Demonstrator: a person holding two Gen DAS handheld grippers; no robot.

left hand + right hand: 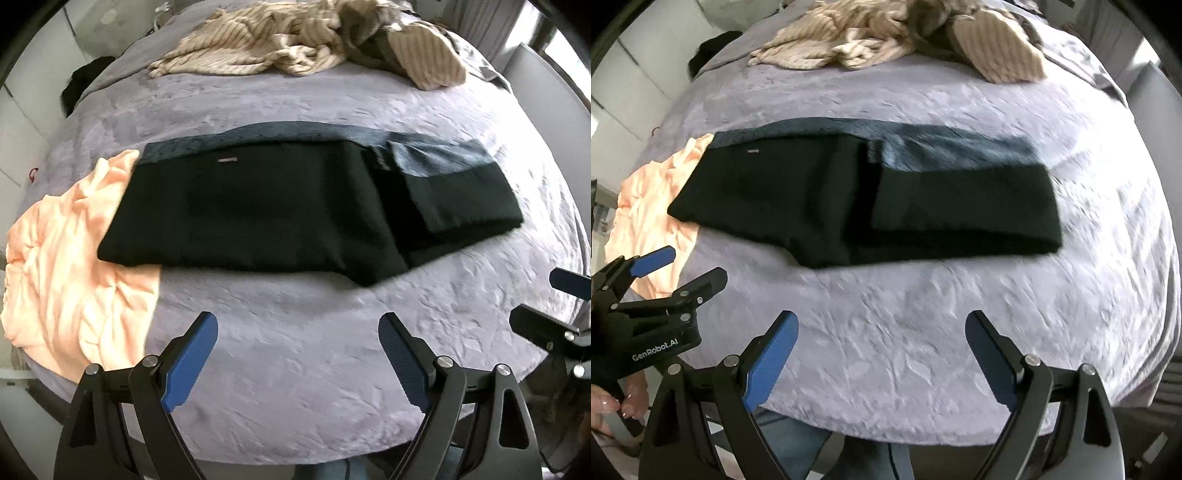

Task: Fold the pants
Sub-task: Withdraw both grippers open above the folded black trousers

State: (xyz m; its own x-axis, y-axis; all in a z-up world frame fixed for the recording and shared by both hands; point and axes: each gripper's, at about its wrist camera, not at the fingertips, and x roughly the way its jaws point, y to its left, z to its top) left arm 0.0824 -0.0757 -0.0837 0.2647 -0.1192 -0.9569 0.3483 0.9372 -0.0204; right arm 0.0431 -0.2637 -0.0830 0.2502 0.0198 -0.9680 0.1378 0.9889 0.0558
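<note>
Both fingers (297,325) (881,323) gape empty; folded black pants (280,218) blurred, underlayers hidden.

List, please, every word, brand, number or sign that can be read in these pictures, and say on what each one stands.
"GenRobot.AI": white letters on the black body of the left gripper, seen in the right wrist view.
Small tag on the pants: too small and blurred to read.
Red mark at the left edge of the bed: cut off, not readable.
No other text shows on either view.
</note>
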